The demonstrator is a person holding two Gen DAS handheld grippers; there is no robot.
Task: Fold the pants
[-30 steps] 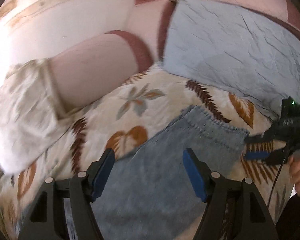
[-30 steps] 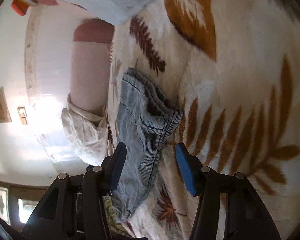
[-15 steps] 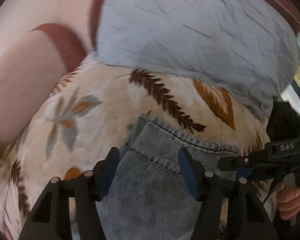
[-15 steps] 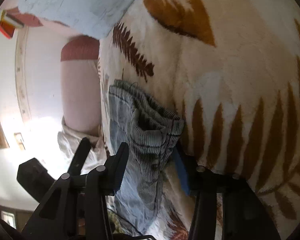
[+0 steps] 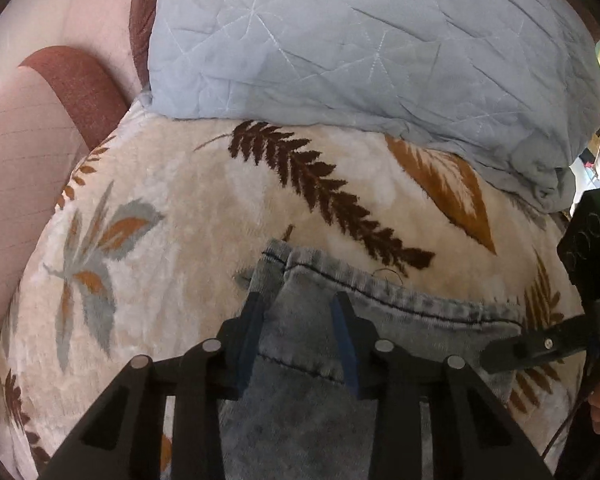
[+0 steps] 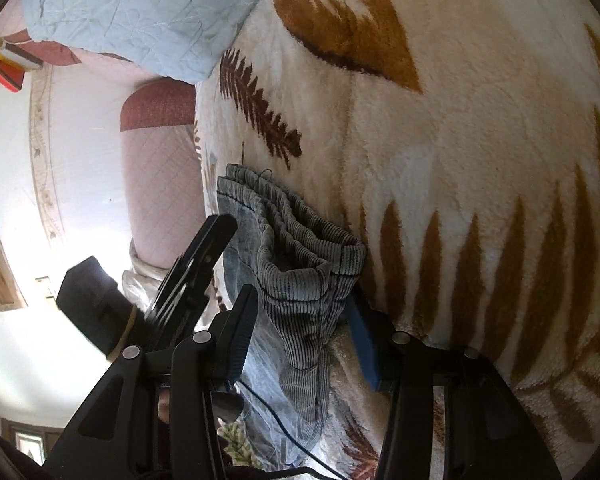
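Light blue denim pants (image 5: 364,300) lie on a cream blanket with leaf print (image 5: 172,208). My left gripper (image 5: 298,308) has its jaws around the left corner of the hem, narrowed on the fabric. In the right wrist view the pants (image 6: 296,264) show as a ribbed, bunched edge. My right gripper (image 6: 304,308) has its jaws on either side of that edge; the right blue pad is pressed into the blanket. The right gripper also shows at the right of the left wrist view (image 5: 540,344).
A light blue quilted pillow (image 5: 360,40) lies at the head of the bed, beyond the pants. A pink and maroon headboard (image 5: 40,100) stands at the left. A white cloth (image 6: 140,272) lies beside the bed edge.
Both grippers moved forward onto the pants' far edge. The left jaws narrowed around the left corner; the right jaws came around the right bunched corner.
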